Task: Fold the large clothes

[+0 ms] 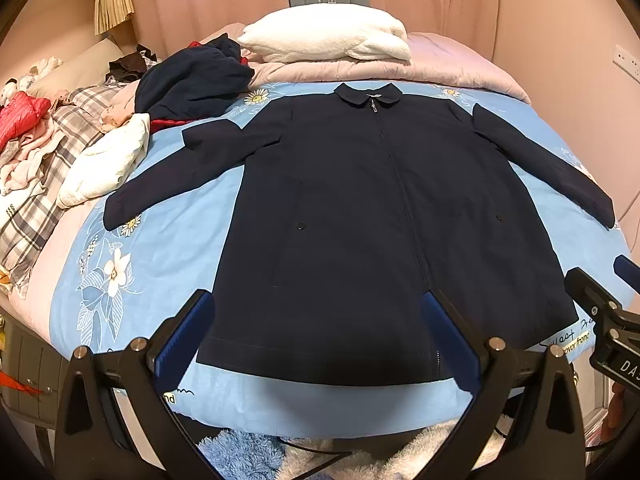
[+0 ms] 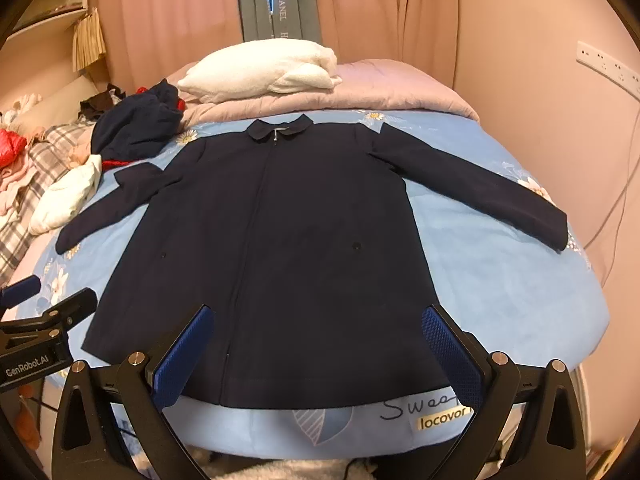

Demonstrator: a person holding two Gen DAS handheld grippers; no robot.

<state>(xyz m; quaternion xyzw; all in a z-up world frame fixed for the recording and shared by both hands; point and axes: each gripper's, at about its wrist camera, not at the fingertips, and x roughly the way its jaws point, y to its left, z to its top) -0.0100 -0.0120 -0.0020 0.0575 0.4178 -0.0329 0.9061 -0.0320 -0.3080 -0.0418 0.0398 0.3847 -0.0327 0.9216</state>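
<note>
A large navy zip-up jacket [image 1: 360, 216] [image 2: 272, 240] lies flat, front up, on a light blue flowered bedspread [image 1: 160, 248] [image 2: 500, 280], collar far, hem near, both sleeves spread outward. My left gripper [image 1: 318, 330] hovers open above the hem, left of the zip, nothing between its blue pads [image 1: 184, 336]. My right gripper [image 2: 316, 344] is open too, over the hem's right half. Each gripper shows at the edge of the other's view: the right gripper [image 1: 600, 312] and the left gripper [image 2: 44, 320].
A crumpled navy garment [image 1: 192, 80] and a white puffy one [image 1: 104, 164] lie at the jacket's left sleeve. A heap of clothes [image 1: 32, 144] fills the left side. A white folded blanket [image 1: 328, 36] and pink duvet [image 1: 440, 64] sit beyond the collar. Curtains behind.
</note>
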